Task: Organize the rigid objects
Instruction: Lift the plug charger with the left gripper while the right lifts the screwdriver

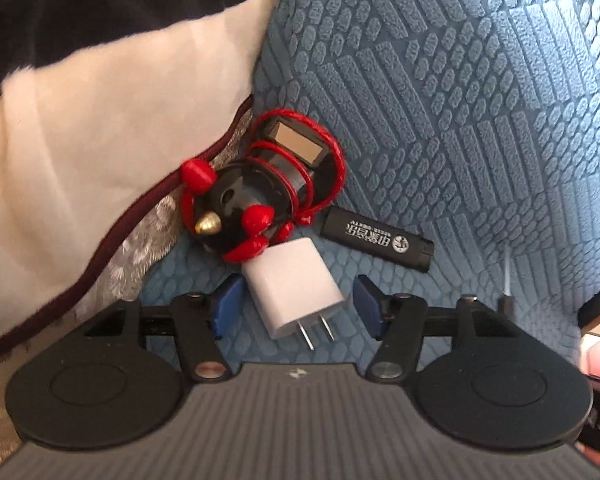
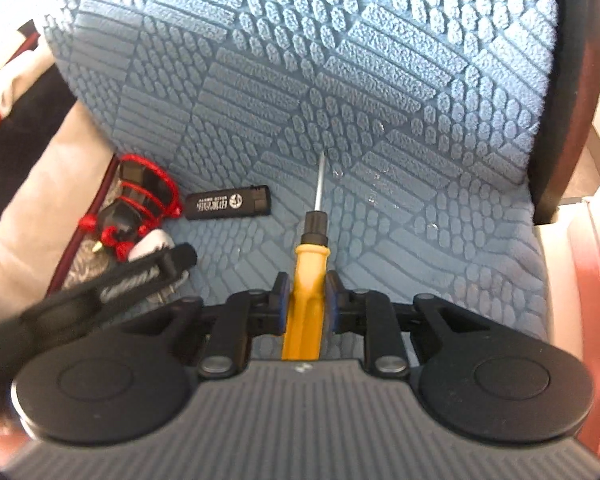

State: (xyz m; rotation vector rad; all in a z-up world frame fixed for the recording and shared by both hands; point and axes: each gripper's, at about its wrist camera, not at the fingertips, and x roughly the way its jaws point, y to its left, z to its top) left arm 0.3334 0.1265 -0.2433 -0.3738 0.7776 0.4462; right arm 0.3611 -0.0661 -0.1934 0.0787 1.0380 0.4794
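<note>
Surface: blue textured cushion (image 1: 440, 80), striped pillow (image 1: 80, 120) at its left edge. Beside the pillow, a black ornament wound in red cord (image 1: 260, 184); next, a white charger plug (image 1: 296, 292) lying between the parted pads of my left gripper (image 1: 296, 304), left pad just beside it; black lighter (image 1: 376, 244) right of that. My right gripper (image 2: 307, 300) is clamped on a yellow-handled screwdriver (image 2: 309, 276), shaft pointing away
</note>
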